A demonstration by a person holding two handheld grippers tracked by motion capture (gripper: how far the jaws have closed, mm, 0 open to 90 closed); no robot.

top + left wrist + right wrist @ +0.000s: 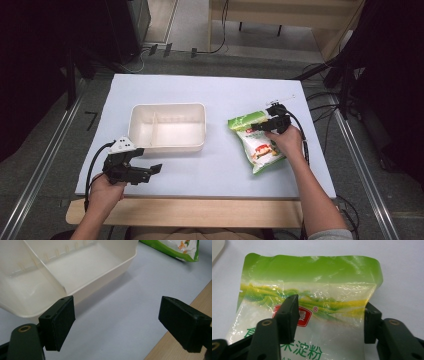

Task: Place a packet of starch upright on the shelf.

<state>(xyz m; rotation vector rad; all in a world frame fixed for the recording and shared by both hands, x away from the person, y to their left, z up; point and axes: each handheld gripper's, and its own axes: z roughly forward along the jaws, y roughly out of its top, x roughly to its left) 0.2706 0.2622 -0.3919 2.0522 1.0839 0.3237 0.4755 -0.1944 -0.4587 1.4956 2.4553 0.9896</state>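
The right gripper (329, 320) sits half open around the green bag (312, 290), not squeezing yet. Close gently on both edges, then lift.

My left hand (102, 192) comes in at the lower left of the high view, forearm rising from the bottom edge, wrapped around the left gripper (152, 170), which lies roughly level and points toward the right of the frame. In the left gripper view its fingers (58, 323) stand wide apart with nothing between them. My right forearm runs up from the lower right, the right hand (286, 141) gripping the right gripper (255, 127) right of centre, pointing left. Its fingers (287, 318) are partly apart, not pressed together.
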